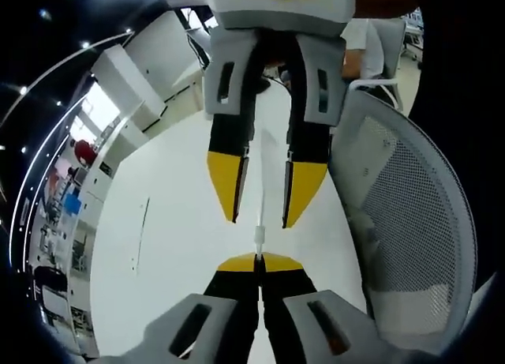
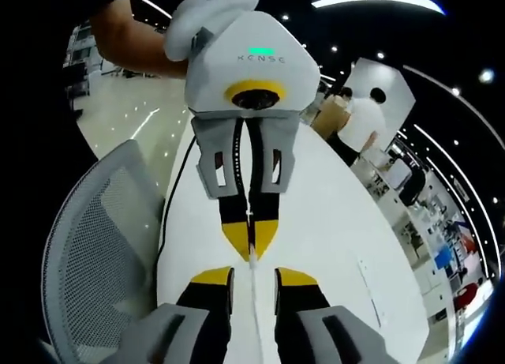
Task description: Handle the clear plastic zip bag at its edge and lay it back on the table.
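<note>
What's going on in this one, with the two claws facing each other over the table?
A person holds a claw in each hand over a white table, with a mesh office chair beside it. The left claw is shut on the edge of a clear zip bag, seen edge-on as a thin strip. The right claw faces it with its jaws apart on either side of the bag, not clamped. The bag is held up between them and not yet laid on the table.

One clear plastic zip bag (image 1: 258, 242) seen edge-on, two grey grippers with yellow-tipped black jaws, left gripper (image 1: 259, 259) and right gripper (image 2: 253, 273), one long white table (image 2: 331, 222), one grey mesh-backed office chair (image 1: 410, 214), one person in a white top (image 2: 359, 119)
</note>
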Motion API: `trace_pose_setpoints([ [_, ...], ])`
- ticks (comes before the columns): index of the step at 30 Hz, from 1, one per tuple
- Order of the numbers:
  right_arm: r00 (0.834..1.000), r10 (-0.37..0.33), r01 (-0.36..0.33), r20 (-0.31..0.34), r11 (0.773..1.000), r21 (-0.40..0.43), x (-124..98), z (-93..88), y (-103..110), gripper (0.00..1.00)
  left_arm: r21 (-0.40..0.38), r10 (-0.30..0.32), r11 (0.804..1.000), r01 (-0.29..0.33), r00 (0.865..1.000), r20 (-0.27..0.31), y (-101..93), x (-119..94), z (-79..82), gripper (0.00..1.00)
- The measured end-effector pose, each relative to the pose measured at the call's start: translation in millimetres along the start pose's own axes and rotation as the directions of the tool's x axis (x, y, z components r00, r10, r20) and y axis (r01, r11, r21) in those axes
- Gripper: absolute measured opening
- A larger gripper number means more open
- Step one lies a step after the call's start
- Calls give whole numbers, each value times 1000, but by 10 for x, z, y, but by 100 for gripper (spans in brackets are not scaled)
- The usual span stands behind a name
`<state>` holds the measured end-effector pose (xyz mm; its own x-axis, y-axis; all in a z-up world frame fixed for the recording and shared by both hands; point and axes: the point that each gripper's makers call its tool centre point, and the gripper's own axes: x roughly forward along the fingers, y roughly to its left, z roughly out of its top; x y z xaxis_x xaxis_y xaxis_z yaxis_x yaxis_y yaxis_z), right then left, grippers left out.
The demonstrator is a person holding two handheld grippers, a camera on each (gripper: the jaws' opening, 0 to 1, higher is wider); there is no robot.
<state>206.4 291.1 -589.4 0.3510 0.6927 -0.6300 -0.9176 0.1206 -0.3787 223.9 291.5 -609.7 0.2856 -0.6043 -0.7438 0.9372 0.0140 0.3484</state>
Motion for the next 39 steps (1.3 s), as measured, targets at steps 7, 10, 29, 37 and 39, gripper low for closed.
trace_pose_setpoints([
  [7, 1000, 2, -2, -8, 1000, -25, 66, 27, -11, 9, 3, -9, 1000, 9, 1000, -10, -28, 9, -16, 0],
  [10, 1000, 11, -11, -13, 1000, -23, 78, 22, 1, 7, 6, -15, 1000, 15, 1000, -17, -35, 9, -26, 0],
  [29, 999, 22, -23, -42, 1000, -20, 166, -60, 8, 0, -8, -19, 1000, 19, 1000, -19, -19, 60, 5, 0],
  [37, 999, 28, -29, -39, 999, -20, 187, -77, 11, 0, -15, -19, 1000, 19, 1000, -20, -17, 76, -23, 0],
  [39, 999, 24, -24, -37, 999, -23, 193, -83, 2, 0, -10, -16, 1000, 16, 1000, -20, -9, 77, -23, 0],
])
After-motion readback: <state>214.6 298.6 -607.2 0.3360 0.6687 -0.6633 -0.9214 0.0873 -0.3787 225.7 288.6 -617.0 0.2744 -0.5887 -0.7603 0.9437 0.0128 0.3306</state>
